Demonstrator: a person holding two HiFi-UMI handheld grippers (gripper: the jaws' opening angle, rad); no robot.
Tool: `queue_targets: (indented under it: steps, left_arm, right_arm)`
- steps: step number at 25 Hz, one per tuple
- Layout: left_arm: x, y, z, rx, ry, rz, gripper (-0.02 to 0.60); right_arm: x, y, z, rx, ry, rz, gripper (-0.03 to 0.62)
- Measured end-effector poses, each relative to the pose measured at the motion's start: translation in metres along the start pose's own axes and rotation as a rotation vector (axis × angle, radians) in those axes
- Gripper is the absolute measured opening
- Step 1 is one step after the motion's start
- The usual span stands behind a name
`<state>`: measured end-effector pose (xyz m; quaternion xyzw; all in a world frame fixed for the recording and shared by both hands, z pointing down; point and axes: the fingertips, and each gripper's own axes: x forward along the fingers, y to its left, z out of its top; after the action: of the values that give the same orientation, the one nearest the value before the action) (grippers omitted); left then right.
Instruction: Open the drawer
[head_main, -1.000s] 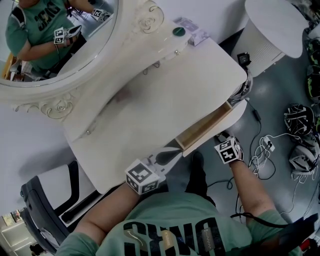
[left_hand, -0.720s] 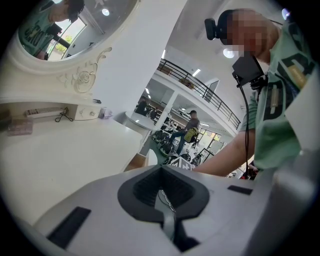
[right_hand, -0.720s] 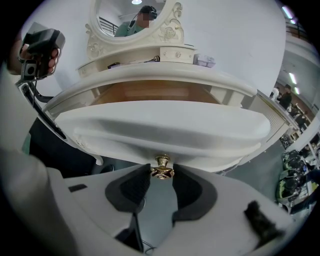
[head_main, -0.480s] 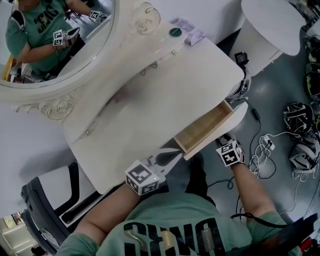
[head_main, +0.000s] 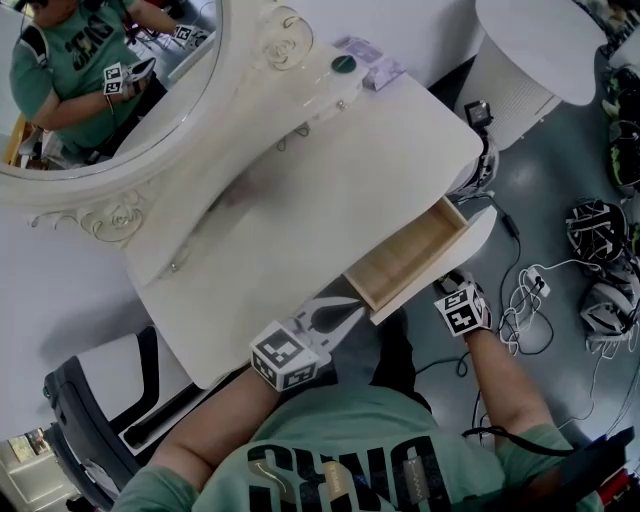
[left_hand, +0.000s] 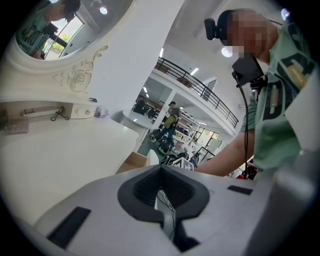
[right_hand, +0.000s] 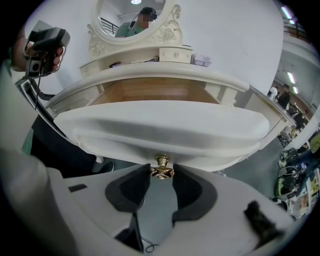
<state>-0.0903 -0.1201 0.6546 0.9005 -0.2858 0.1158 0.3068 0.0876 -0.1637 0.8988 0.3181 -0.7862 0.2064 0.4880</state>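
Drawer, partly out, looks light and free-sliding; right gripper pinches its small, slippery-looking brass knob; left gripper closed, empty.

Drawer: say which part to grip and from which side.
Grip the small brass knob at the middle of the curved drawer front, coming straight from the front. It is the only protrusion there; the right gripper is shut on it this way.
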Motion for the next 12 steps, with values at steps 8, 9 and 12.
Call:
queue_targets:
  steps: [8,9,12]
  left_arm:
    - [0.002,-0.005,0.0,0.008,0.005,-0.007,0.009]
    - [0.002,-0.005,-0.001,0.009,0.007,-0.008,0.009]
    - [0.003,-0.006,-0.002,0.01,0.011,-0.009,0.009]
  right_arm:
    - [-0.006,0.0,-0.013,0.012,0.002,-0.007,0.144]
    - [-0.007,-0.001,-0.014,0.011,0.001,-0.008,0.144]
    - [-0.01,0.0,-0.018,0.01,0.0,-0.008,0.144]
